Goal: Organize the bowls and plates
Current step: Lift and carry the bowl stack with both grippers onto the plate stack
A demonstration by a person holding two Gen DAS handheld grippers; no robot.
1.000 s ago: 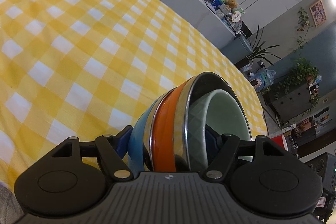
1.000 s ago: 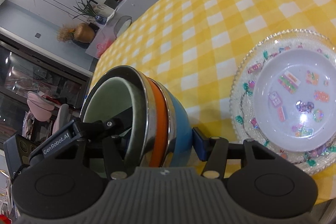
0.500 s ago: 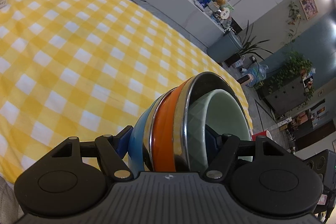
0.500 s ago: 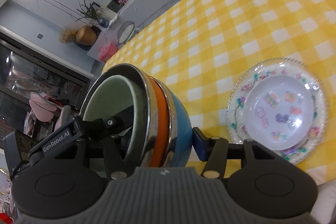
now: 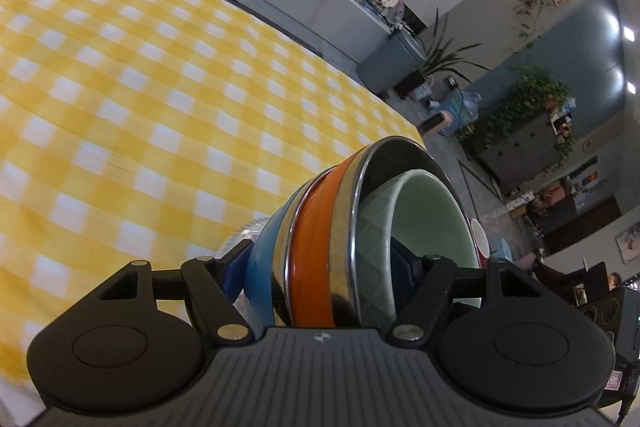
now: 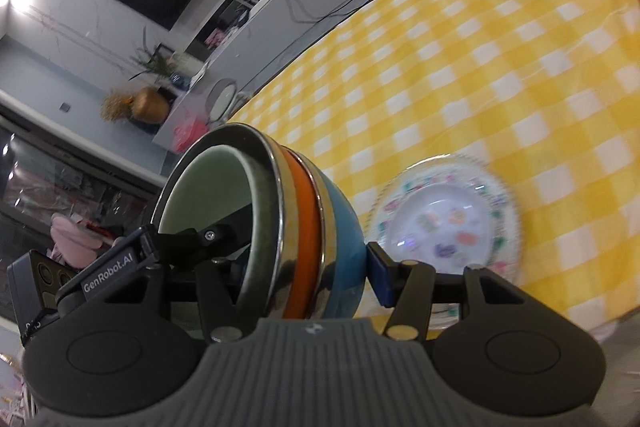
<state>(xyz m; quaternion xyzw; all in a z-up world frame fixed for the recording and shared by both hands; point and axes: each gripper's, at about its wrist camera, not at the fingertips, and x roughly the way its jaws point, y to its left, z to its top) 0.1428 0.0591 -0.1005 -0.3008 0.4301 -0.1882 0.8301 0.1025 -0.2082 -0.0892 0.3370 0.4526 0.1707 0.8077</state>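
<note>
**A:** Above the bench [image 6: 500, 39], both grippers carry one nested bowl stack [image 5: 320, 247]: blue outermost, then steel-and-orange, pale green innermost. It's tipped on its side and clear of the yellow check cloth. The left gripper [image 5: 320, 267] is clamped across the stack, one finger on the blue outer wall, the other inside the green bowl. The right gripper [image 6: 300, 263] grips the same way from the opposite side.

**B:** Handling?

**A:** My read: rigid and fairly heavy for a pinch. The green bowl looks ceramic, so chip risk. Steel rims and glaze look slick, and the nested bowls could slide against each other when tilted. Pinching wall-to-wall through all layers is the right hold, since it locks them together. Level it before letting go.

**B:** What differs between the views?

**A:** The right wrist view shows the patterned plate [image 6: 444, 219] on the bench, just past the stack, blurred. It also catches the left gripper's finger [image 6: 212, 237] reaching inside the green bowl. The left wrist view has only a sliver of something pale behind the blue bowl; can't tell what. Mostly cloth and the room beyond.
</note>
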